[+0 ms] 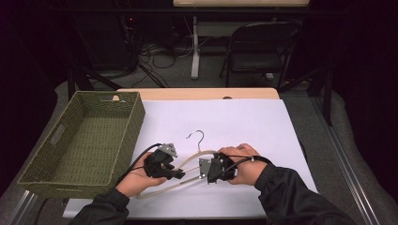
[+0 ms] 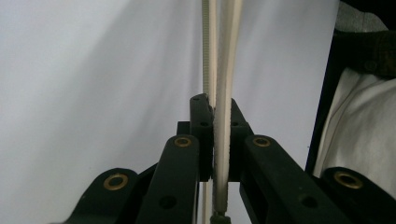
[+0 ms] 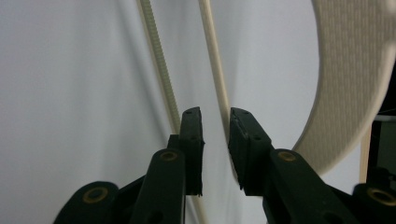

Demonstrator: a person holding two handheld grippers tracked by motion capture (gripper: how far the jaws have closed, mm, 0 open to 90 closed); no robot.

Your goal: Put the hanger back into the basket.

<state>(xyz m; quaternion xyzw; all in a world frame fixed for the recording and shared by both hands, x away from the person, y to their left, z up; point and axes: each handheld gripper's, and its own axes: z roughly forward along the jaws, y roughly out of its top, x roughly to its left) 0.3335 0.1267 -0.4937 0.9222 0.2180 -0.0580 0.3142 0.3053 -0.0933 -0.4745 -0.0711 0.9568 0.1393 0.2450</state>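
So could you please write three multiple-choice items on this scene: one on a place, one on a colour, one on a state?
1. Where does the woven rectangular basket stand?
A. table's left side
B. table's right side
C. on the chair

2. What colour is the basket?
A. red
B. olive green
C. blue

3. How do the left gripper fingers stand on the cream plastic clothes hanger?
A. wide open beside it
B. shut on it
C. far above it

A: high view shows it left.
B: its weave is green.
B: both pads press the hanger's bar.

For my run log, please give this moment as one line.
left gripper: shut on cream plastic clothes hanger | right gripper: open, hanger rod beside jaw | green woven basket: empty
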